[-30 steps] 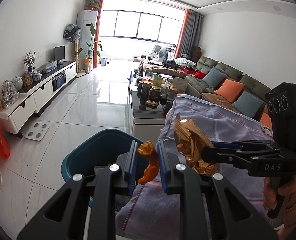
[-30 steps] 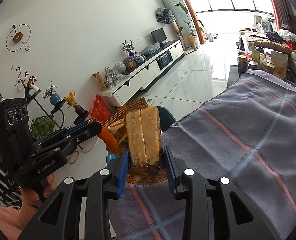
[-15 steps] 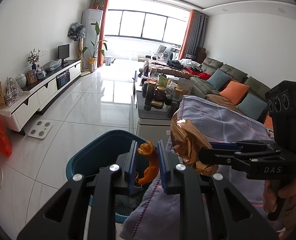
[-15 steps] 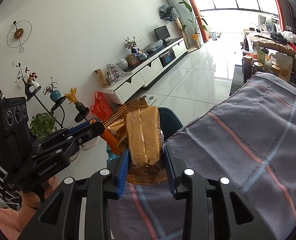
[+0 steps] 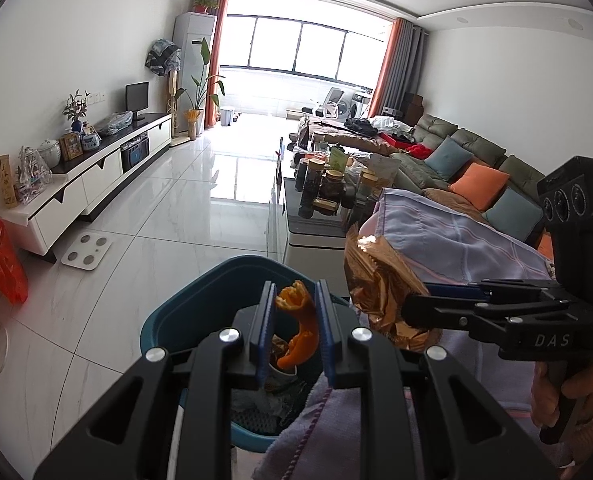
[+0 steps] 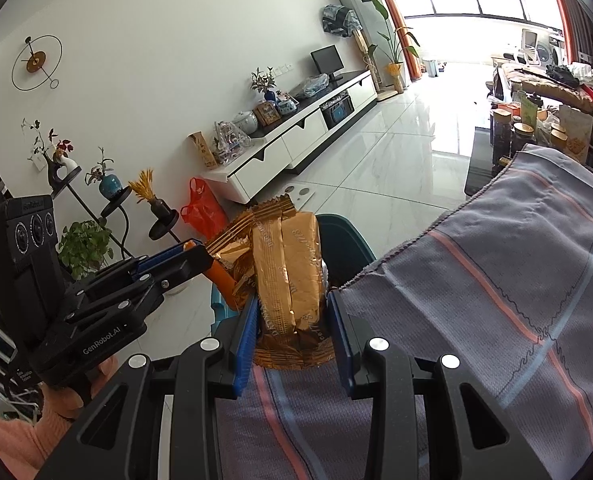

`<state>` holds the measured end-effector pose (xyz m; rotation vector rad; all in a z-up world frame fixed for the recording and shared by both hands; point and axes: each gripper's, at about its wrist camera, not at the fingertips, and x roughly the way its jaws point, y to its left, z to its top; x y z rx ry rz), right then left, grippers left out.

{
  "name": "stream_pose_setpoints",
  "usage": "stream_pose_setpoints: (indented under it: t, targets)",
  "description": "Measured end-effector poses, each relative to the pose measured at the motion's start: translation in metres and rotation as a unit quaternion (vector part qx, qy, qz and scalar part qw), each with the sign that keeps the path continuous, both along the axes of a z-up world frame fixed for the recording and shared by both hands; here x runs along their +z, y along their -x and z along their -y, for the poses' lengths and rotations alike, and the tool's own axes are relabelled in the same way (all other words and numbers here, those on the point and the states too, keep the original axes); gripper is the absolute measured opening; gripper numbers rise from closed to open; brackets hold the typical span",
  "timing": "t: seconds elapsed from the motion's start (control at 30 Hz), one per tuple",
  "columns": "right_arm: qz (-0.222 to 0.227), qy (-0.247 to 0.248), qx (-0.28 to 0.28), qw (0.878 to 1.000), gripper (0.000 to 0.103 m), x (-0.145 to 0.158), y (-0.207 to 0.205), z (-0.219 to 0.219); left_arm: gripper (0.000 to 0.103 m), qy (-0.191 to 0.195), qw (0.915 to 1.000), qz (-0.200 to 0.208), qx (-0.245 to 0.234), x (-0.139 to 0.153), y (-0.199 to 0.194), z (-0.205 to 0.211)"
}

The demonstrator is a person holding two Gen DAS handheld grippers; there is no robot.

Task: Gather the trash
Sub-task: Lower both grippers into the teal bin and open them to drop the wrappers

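Left hand-held gripper [image 5: 295,320]: black frame, blue pads, silver screws; right hand-held gripper [image 6: 292,326] alike (pink sleeves).

Right gripper [image 5: 410,312] body, side face: "DAS", white capitals.
Left gripper [image 6: 200,254] body, side face: "GenRobot.AI", white lettering.
Left gripper lower housing: small white print, too small to read.
Gold wrapper [image 6: 292,276]: printed lettering and digits resembling "1778"; wording not legible.

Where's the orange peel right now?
In the left wrist view, the orange peel is pinched in the left hand-held gripper, directly above the open teal bin, left of the gold wrapper.
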<state>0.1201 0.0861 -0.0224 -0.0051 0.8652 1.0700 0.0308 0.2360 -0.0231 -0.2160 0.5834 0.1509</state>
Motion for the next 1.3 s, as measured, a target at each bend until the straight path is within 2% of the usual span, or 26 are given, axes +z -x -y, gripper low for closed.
stream_pose_setpoints:
  t: [0.57, 1.3]
  targets:
    - [0.004, 0.018, 0.011, 1.000, 0.034, -0.001, -0.006, -0.029, 0.021, 0.006, 0.9999, -0.004, 0.013, -0.004, -0.005, -0.009]
    - [-0.008, 0.056, 0.008, 0.998, 0.034, -0.019, -0.022, -0.056, 0.021, 0.008, 0.9995, -0.016, 0.024, -0.014, -0.017, -0.019]
